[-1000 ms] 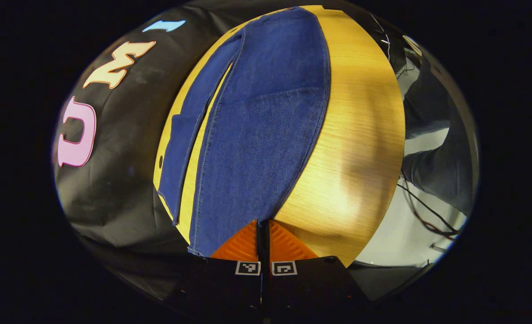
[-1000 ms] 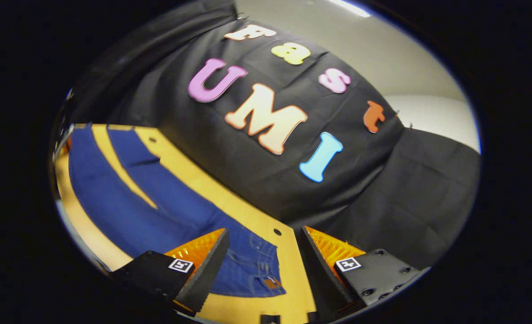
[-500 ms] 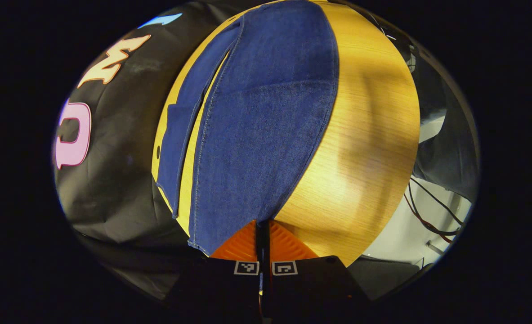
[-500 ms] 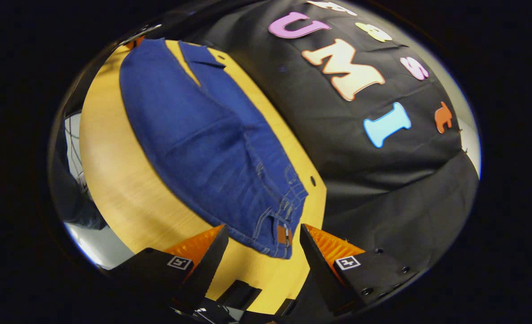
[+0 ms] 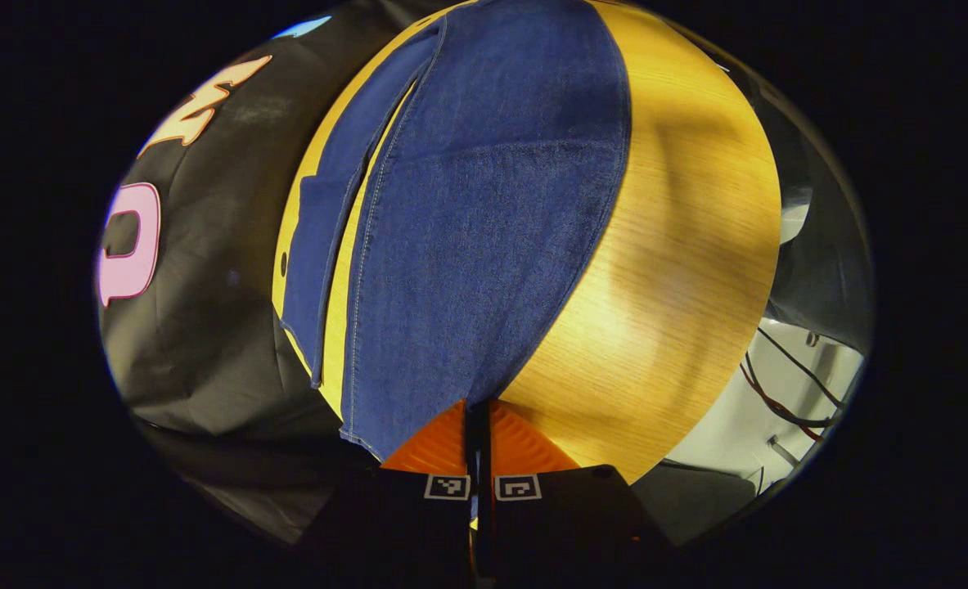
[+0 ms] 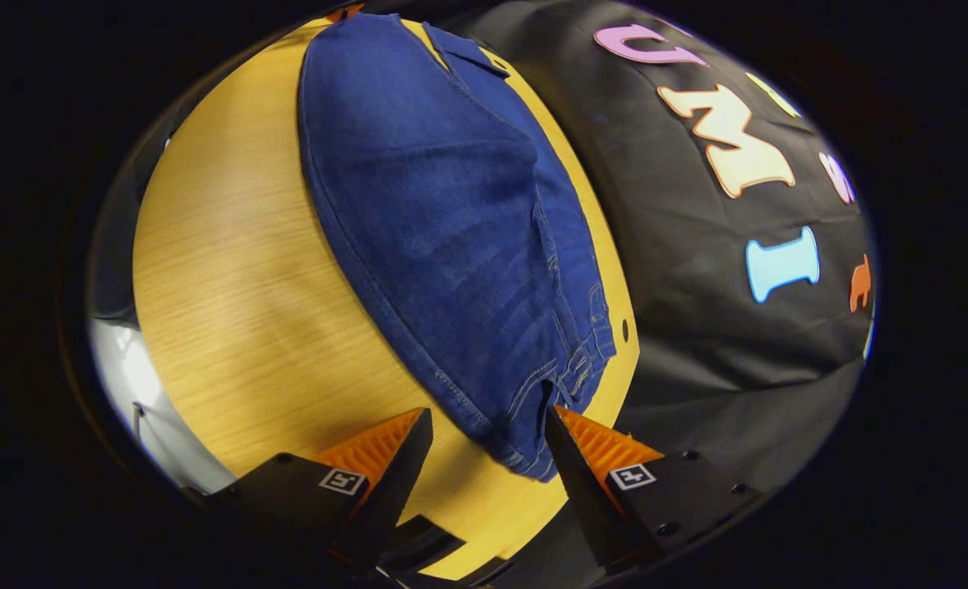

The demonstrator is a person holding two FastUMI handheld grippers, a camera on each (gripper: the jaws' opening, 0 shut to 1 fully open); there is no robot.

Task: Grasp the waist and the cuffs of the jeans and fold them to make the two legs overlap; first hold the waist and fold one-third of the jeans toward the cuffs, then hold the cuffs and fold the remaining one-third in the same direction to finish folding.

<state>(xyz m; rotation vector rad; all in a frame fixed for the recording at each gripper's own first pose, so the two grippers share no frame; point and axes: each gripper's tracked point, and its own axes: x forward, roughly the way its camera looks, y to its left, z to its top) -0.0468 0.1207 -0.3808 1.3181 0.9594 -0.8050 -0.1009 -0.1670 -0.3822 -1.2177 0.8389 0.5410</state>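
Over the last second the right hand-held gripper swings from facing the booth wall down onto the waist end of the jeans; the waistband corner now sits in the gap between its orange fingers, jaws wide apart, not yet pressing. The right finger's inner edge looks to touch the denim; contact is uncertain. My reading: the right side is about to take its waist grip, so the leg-overlap fold has not started.

The left hand-held gripper barely shifts. Its fingers are pressed together on the cuff corner directly ahead of them.

The jeans lie flat along the wooden bench, running away from each gripper. The far leg is beyond the near one, with a strip of bench between them.
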